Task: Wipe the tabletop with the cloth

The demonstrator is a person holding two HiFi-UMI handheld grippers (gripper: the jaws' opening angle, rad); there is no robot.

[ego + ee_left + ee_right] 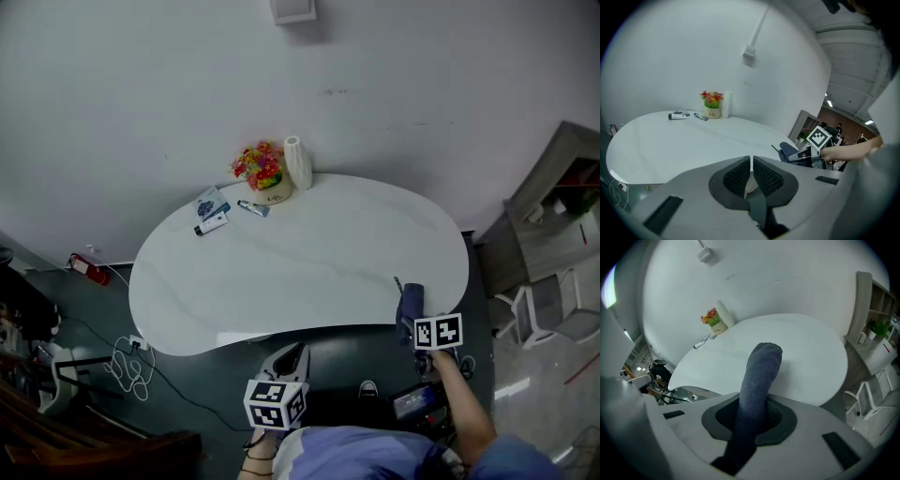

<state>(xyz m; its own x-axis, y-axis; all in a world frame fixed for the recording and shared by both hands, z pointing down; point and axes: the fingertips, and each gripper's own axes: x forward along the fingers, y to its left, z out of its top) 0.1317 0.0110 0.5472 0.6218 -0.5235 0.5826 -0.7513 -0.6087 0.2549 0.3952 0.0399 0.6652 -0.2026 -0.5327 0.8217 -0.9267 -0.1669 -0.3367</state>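
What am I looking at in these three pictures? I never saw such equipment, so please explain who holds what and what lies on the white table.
There is no robot: a person holds a two-jaw gripper in each hand. The head view looks down from the person's head; the other two cameras ride on the grippers. The left gripper is shut and empty, short of the white table. The right gripper is shut on a dark blue cloth at the table's near edge. At the far side stand a flower pot and a white vase, with small tubes beside them.
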